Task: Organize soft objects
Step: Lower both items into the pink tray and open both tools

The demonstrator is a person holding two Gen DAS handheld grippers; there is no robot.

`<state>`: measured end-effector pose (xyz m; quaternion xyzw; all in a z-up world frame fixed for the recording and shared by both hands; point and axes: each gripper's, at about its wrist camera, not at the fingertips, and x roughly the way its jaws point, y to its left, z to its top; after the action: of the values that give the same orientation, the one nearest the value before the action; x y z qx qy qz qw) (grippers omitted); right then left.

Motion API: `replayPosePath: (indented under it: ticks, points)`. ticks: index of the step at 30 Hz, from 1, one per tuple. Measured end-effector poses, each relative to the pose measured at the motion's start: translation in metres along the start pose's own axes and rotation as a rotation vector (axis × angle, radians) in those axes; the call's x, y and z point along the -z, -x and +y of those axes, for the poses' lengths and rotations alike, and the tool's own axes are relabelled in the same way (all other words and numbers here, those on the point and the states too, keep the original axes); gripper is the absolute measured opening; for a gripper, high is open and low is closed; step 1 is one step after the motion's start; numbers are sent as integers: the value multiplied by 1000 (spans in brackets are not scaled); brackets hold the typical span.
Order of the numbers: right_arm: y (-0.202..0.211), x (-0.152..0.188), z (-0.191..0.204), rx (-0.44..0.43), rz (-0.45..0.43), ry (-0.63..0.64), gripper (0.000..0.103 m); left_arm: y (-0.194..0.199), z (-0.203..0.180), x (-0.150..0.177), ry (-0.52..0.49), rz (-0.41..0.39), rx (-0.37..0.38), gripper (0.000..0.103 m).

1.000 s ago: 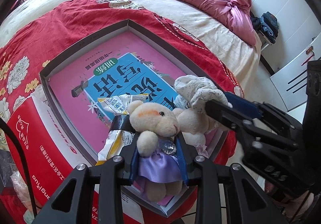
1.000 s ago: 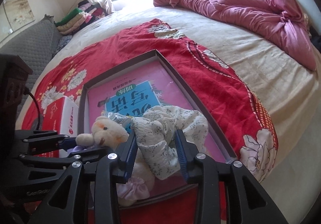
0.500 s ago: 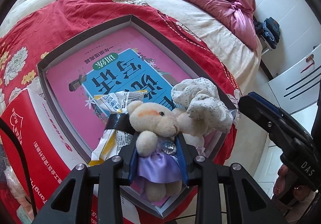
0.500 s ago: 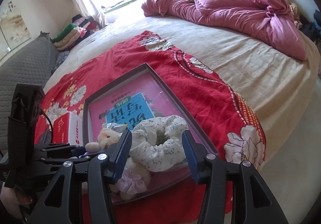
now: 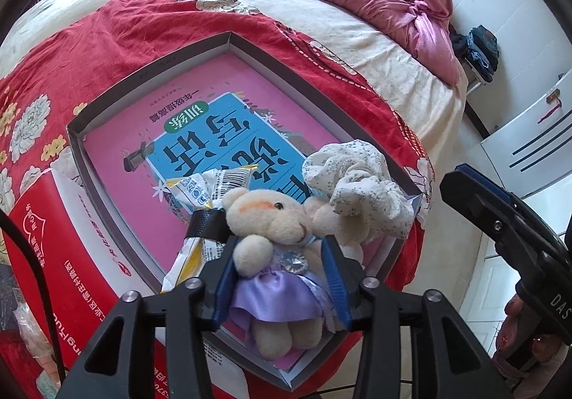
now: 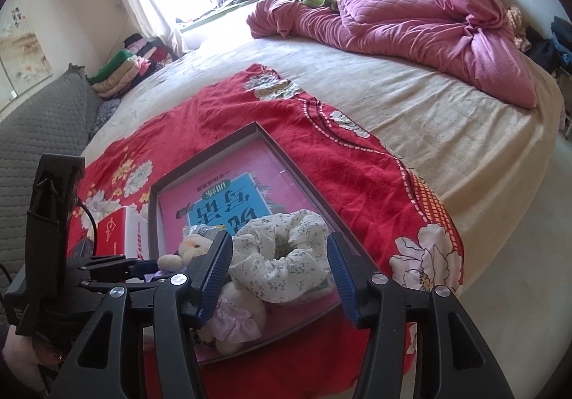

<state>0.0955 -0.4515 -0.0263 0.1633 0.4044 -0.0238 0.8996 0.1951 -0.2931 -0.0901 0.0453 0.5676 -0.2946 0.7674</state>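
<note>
A cream teddy bear in a purple dress (image 5: 271,249) lies at the near corner of a grey tray (image 5: 150,77) with a pink and blue book in it. My left gripper (image 5: 279,277) is shut on the teddy bear's body. A white floral scrunchie (image 5: 354,181) rests on the bear's right side, also in the right wrist view (image 6: 282,249). My right gripper (image 6: 279,274) is open, its fingers on either side of the scrunchie and a little back from it. The bear's head (image 6: 193,245) shows left of the scrunchie.
A snack packet (image 5: 200,199) lies under the bear's head. A red and white box (image 5: 64,256) stands left of the tray. The tray sits on a red floral blanket (image 6: 250,106) on a bed with a pink quilt (image 6: 411,27). White cabinets (image 5: 529,134) stand at right.
My right gripper has opened, let go of the scrunchie and pulled back. The scrunchie has dropped onto the bear. My left gripper stays shut on the bear.
</note>
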Motion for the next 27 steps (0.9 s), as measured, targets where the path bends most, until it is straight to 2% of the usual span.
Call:
replayPosePath:
  ticks: [3, 7, 12, 14, 17, 27]
  points:
    - [0, 0, 0, 4, 1, 1, 57, 2, -2, 1, -10, -1, -5, 49]
    - [3, 0, 3, 13, -1, 11, 57, 9, -4, 3, -16, -18, -11, 61]
    - [9, 0, 8, 14, -10, 15, 58, 23, -4, 6, -22, -42, -9, 64]
    - [12, 0, 10, 15, -12, 16, 61, 28, -3, 7, -19, -52, -11, 70]
    - [16, 1, 15, 25, -15, 32, 66, 39, -1, 9, -11, -74, -10, 71]
    - [32, -2, 32, 34, -39, 62, 71, 70, 1, 18, -10, -123, -50, 79]
